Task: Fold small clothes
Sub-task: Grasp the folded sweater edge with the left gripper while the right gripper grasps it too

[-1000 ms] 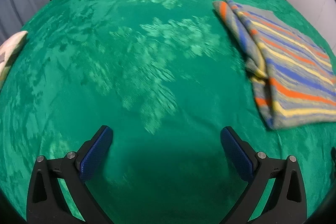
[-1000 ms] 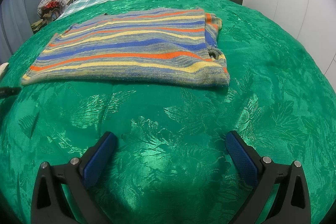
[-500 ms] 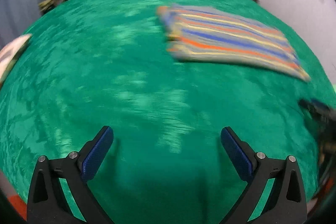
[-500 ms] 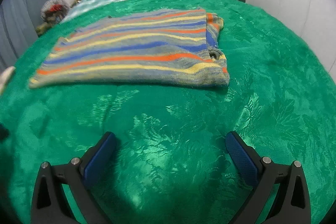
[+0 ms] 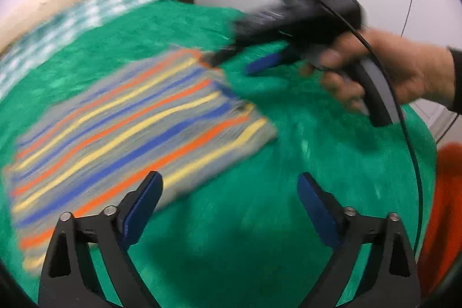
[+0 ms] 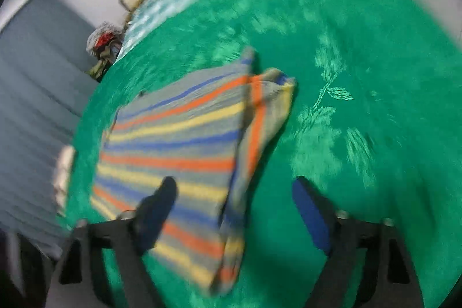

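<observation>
Left wrist view shows the striped sweater (image 5: pixel 130 129) lying flat on the green bedspread (image 5: pixel 260 221), already folded into a neat rectangle with a sleeve (image 6: pixel 260 129) tucked along one side. As I read it, at least one fold is done, and what is left is probably one more fold to make the bundle smaller, or simply a tidy-up.

Taking the sweater as the landmark: the left gripper (image 5: pixel 229 199) hangs over its near edge, one blue pad above the stripes and the other over bare bedspread beside it. Its jaws stand wide but are closing, with nothing pressed between them. The right gripper (image 6: pixel 234 207), held in the person's hand (image 5: pixel 404 77), straddles the sweater's sleeve side, one finger above the body and the other out over the bedspread. Those jaws are also closing, at a middling width, and the cloth edge lies below the gap rather than pinched.

Both pictures are smeared, so whether either pad brushes the knit I cannot tell.
</observation>
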Demonstrator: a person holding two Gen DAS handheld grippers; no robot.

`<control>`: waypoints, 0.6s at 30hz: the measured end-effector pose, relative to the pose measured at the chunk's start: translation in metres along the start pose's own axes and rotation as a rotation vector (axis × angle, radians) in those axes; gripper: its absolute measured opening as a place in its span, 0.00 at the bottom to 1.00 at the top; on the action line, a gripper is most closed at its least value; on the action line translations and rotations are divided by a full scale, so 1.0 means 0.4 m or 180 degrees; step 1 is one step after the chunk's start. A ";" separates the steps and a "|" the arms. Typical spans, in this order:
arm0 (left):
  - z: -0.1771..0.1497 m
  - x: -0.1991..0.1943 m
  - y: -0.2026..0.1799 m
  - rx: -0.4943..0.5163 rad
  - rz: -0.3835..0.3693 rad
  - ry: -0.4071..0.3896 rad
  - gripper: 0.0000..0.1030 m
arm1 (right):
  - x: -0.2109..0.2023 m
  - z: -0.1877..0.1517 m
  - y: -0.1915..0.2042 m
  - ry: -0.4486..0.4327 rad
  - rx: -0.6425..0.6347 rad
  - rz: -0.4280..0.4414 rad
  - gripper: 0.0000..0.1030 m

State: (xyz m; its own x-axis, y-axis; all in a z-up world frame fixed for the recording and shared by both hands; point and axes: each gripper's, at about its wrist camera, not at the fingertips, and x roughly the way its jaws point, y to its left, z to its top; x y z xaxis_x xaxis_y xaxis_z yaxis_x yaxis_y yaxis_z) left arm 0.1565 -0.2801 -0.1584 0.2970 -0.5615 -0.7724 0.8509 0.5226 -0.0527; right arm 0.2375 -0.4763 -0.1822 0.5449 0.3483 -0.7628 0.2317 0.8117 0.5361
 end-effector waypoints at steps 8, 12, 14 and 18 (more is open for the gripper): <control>0.072 0.192 -0.052 0.0263 0.0053 0.0237 0.78 | 0.156 0.176 -0.025 0.0160 0.0369 0.0246 0.35; 0.086 0.152 0.033 -0.0267 0.0011 0.0115 0.09 | 0.150 0.199 0.038 0.0090 0.0231 0.0052 0.15; 0.076 0.088 0.083 -0.0500 -0.0040 -0.0051 0.09 | 0.121 0.207 0.097 0.0011 0.0114 0.0074 0.15; 0.006 -0.079 0.196 -0.1033 -0.0067 -0.0358 0.08 | 0.114 0.234 0.274 -0.0005 -0.0283 0.0082 0.15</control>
State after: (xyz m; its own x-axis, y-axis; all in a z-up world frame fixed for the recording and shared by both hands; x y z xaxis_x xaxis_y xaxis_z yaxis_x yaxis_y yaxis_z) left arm 0.2148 -0.2228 -0.1366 0.3422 -0.6321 -0.6952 0.6805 0.6769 -0.2806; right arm 0.3631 -0.4155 -0.1244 0.5510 0.3690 -0.7485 0.1451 0.8409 0.5214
